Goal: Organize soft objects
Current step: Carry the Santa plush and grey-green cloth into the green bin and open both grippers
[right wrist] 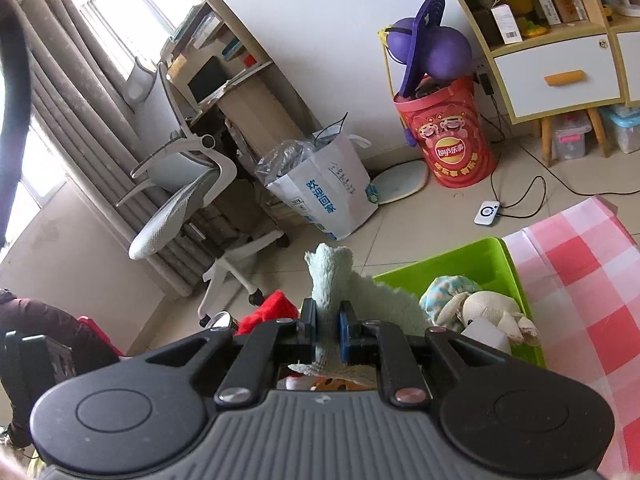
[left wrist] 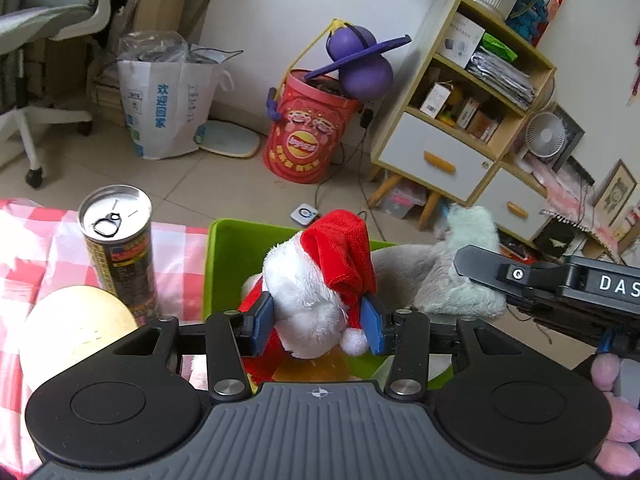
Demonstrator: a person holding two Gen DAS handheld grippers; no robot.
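My left gripper (left wrist: 316, 322) is shut on a white plush toy with a red Santa hat (left wrist: 320, 280), held over the green bin (left wrist: 224, 256). My right gripper (right wrist: 328, 330) is shut on a limb of a pale mint-green plush toy (right wrist: 332, 276), also above the green bin (right wrist: 472, 264). That mint plush (left wrist: 468, 264) and the right gripper's body show at the right of the left wrist view. Inside the bin lie a cream plush animal (right wrist: 492, 308) and a blue patterned soft toy (right wrist: 448, 288).
The bin sits on a pink checked cloth (right wrist: 592, 280). A tall can (left wrist: 118, 248) and a round wooden item (left wrist: 76, 324) stand left of the bin. On the floor are a red Lay's barrel (left wrist: 308, 128), a paper bag (left wrist: 168, 104), an office chair (right wrist: 188, 188) and a shelf unit (left wrist: 460, 112).
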